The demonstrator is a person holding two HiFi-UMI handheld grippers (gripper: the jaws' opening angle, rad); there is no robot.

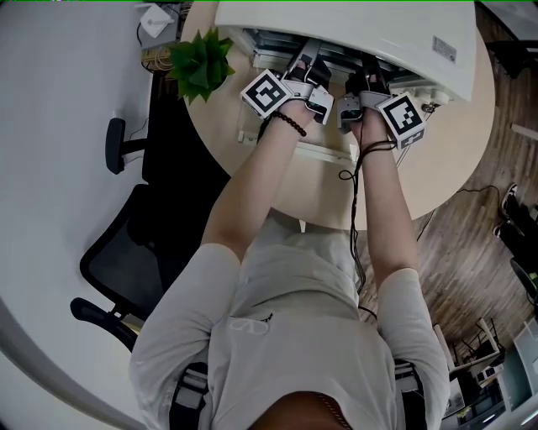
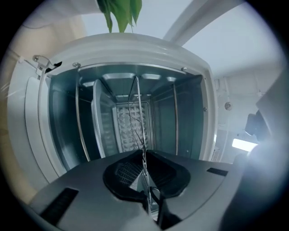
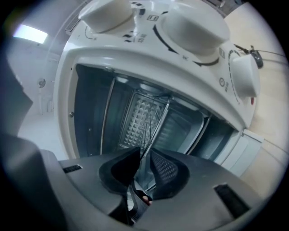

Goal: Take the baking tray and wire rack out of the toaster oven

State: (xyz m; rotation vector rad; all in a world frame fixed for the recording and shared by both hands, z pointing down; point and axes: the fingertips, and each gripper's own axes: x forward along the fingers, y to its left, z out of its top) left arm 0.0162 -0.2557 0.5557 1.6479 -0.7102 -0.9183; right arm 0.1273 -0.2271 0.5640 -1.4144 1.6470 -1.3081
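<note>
- Left gripper view: the left gripper has its fingers clenched on the front edge of the wire rack, which is still seated in the toaster oven (camera rolled, so the rack shows edge-on).
- Baking tray stands at the rack's 9 o'clock, also inside.
- Right gripper view: the right gripper straddles that edge, fingers released, with a gap at 3 o'clock. Using both hands probably keeps the rack level.

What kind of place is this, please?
Probably an office or lab room, not a home kitchen: an office chair stands beside a round table that carries a toaster oven and a small plant.
</note>
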